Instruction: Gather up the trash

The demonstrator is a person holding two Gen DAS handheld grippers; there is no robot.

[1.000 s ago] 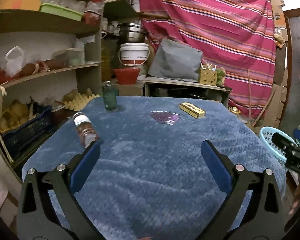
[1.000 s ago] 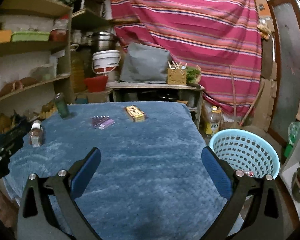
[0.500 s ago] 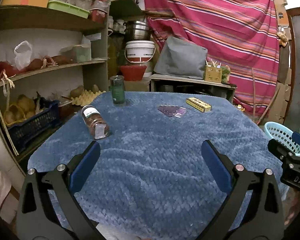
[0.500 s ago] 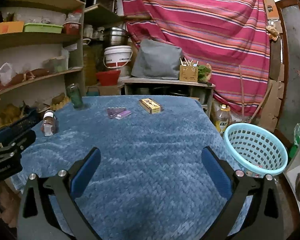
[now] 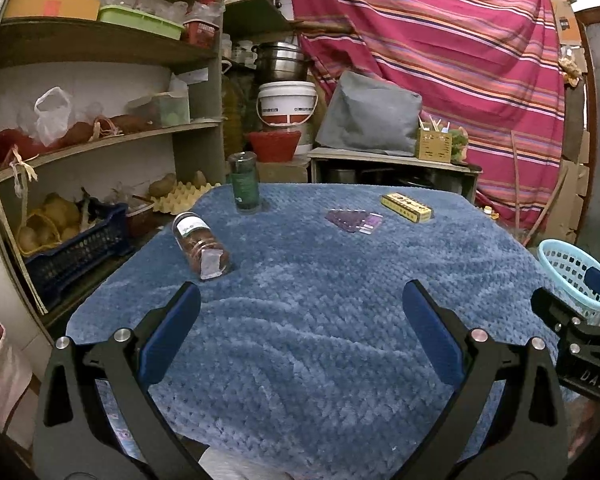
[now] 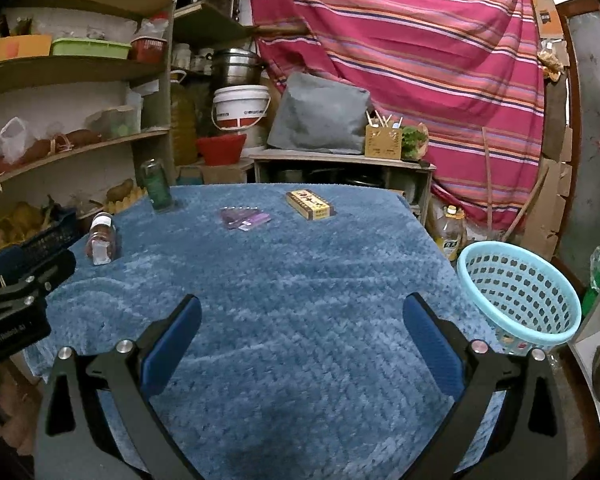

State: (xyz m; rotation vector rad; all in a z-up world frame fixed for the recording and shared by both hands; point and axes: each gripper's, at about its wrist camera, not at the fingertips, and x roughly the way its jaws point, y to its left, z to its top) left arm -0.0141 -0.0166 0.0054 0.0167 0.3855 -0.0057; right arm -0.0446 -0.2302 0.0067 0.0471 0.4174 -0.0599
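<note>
Along the left wall stand wooden shelves (image 5: 100,136) loaded with bags, tubs and a dark blue crate (image 5: 72,248) of potatoes. Beside them is the table, covered by a blue knitted cloth (image 5: 320,320).

Near the cloth's left edge a clear jar (image 5: 200,246) with brown contents lies on its side, its white label facing up. Behind it, toward the far left corner, a green glass jar (image 5: 244,188) stands upright.

The left gripper (image 5: 300,320) hovers over the near part of the cloth, its blue-padded fingers (image 5: 172,332) spread wide with nothing between them; the fallen jar lies just ahead of its left finger.

Further right, at mid-table toward the far side, a flat purple packet (image 5: 354,220) lies on the cloth, and just beyond it to the right a small yellow box (image 5: 406,208), also lying flat.

The right gripper (image 6: 300,324) hangs over the near right part of the table, equally wide apart and holding nothing.

Off the table's right edge, lower down, a light blue plastic basket (image 6: 520,300) with perforated walls stands; whether anything lies in it I can't make out. A striped red cloth (image 6: 400,60) hangs across the back of the room.
</note>
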